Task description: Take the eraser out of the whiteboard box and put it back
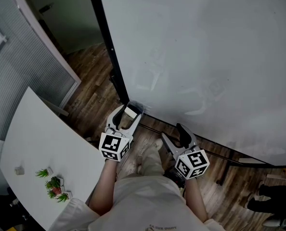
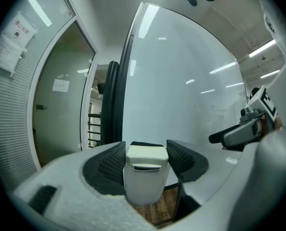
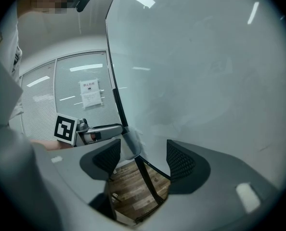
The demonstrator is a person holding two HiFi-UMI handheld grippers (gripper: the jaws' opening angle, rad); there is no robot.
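**Eraser clamped in the left claw, beside the whiteboard's lower edge**

The left claw (image 2: 145, 149) is closed on the white plastic block eraser (image 2: 144, 174). The eraser stands upright between the ribbed black pads (image 2: 111, 163), which press on both of its sides. Just ahead of the claw's tips, against the board's bottom edge, sits what looks like the clear plastic whiteboard box (image 1: 139, 105). I cannot tell whether the eraser's lower end is inside the box or just free of it.

To do this step well, I judge the grip should stay firm and square. The eraser should be held level with the box opening and travel straight along the box's axis, not at an angle. The rim looks thin, and a tilted eraser could catch on it.

The right claw (image 3: 143, 154) stands open and empty off to the left claw's right. Only brown wooden floor (image 3: 128, 189) and a dark stand bar (image 3: 150, 184) show between its jaws. It is well placed to steady the box if that is needed.

Beyond both claws rises the large white whiteboard (image 1: 205, 57) with its black frame post (image 1: 107, 52). The post, close to the left claw, is the nearest thing to bump. Further to the left, a curved white bench (image 1: 32, 143) carries small green potted plants (image 1: 54, 184), well apart from the work.
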